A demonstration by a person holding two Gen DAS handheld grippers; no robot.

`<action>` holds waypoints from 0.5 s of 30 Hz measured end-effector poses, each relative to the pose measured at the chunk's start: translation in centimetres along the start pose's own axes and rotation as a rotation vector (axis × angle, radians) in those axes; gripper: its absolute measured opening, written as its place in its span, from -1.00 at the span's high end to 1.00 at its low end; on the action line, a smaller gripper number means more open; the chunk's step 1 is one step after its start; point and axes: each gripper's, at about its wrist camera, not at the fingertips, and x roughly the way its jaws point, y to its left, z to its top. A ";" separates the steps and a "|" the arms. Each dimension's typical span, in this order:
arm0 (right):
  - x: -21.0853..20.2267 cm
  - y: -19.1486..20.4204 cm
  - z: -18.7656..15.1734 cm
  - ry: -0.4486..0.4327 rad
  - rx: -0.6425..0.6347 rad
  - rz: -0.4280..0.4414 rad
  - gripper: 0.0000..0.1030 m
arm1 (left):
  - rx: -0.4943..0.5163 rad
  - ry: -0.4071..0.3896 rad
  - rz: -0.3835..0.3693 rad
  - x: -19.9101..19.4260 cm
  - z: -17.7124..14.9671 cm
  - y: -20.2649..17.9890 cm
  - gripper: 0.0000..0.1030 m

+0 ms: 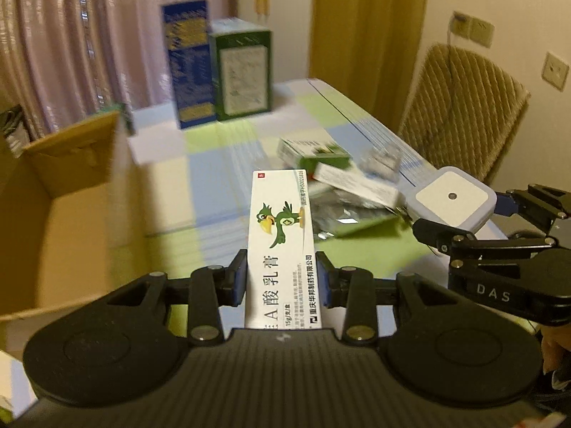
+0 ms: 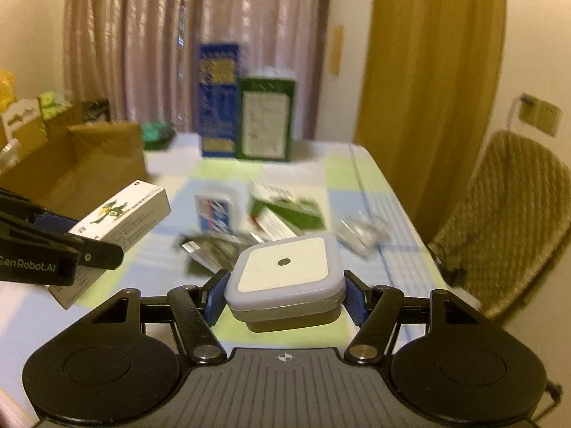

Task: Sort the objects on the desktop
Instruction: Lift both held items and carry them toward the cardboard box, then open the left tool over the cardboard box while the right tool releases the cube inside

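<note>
The ointment carton (image 1: 283, 246), white with a green bird, sits clamped between the blue pads of the left hand-held gripper (image 1: 282, 278), its long side running forward past the fingertips and held clear above the tabletop (image 1: 214, 185). The white square device (image 2: 285, 271), with a small dark dot in its top face, is gripped flat between the pads of the right hand-held gripper (image 2: 285, 297), just ahead of the fingertips. Beyond both lies a blurred heap of small boxes and foil packs (image 2: 271, 221). An open cardboard box (image 1: 53, 214) stands left of the left hand-held gripper. Far ahead, a tall blue box (image 1: 187, 64) and a green box (image 1: 242, 71) stand upright, touching.
</note>
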 end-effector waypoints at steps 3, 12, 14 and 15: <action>0.0 2.3 2.2 -0.030 -0.010 0.069 -0.21 | -0.023 -0.021 0.047 -2.1 0.4 2.9 0.37; 1.1 12.4 8.6 -0.091 -0.052 0.297 -0.21 | -0.087 -0.026 0.222 -6.7 0.2 13.7 0.37; 1.9 14.7 9.6 -0.094 -0.062 0.346 -0.21 | -0.101 -0.016 0.243 -7.0 0.1 15.8 0.37; 2.3 15.8 10.0 -0.091 -0.068 0.366 -0.21 | -0.107 -0.011 0.254 -7.0 0.0 16.9 0.37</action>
